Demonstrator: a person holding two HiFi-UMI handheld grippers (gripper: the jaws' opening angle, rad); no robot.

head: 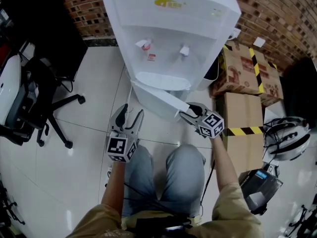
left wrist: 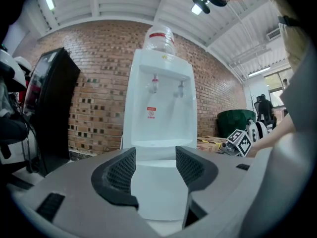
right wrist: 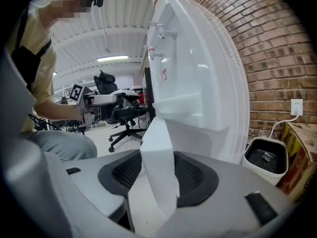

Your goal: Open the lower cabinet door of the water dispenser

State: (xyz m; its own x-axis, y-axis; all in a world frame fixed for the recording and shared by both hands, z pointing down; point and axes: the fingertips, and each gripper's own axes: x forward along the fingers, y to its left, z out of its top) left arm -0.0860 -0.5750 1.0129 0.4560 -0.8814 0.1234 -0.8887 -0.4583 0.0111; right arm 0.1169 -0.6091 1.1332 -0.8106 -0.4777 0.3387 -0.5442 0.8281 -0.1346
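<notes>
The white water dispenser (head: pixel 171 38) stands against the brick wall, with two taps above its drip tray. Its lower cabinet door (head: pixel 156 99) hangs swung out from the body, free edge towards the right. My right gripper (head: pixel 187 114) is shut on that free edge; in the right gripper view the door panel (right wrist: pixel 158 148) fills the gap between the pads of my right gripper (right wrist: pixel 157 175). My left gripper (head: pixel 130 112) hovers open left of the door, touching nothing. In the left gripper view my left gripper (left wrist: pixel 155 170) faces the dispenser (left wrist: pixel 161 108) with nothing between its fingers.
Cardboard boxes (head: pixel 245 73) with yellow-black tape stand right of the dispenser, a small black bin (right wrist: pixel 267 157) between them. A white helmet (head: pixel 287 138) and a dark device (head: pixel 257 190) lie at the right. An office chair (head: pixel 39 103) is on the left. The person's knees (head: pixel 163 172) are just behind the grippers.
</notes>
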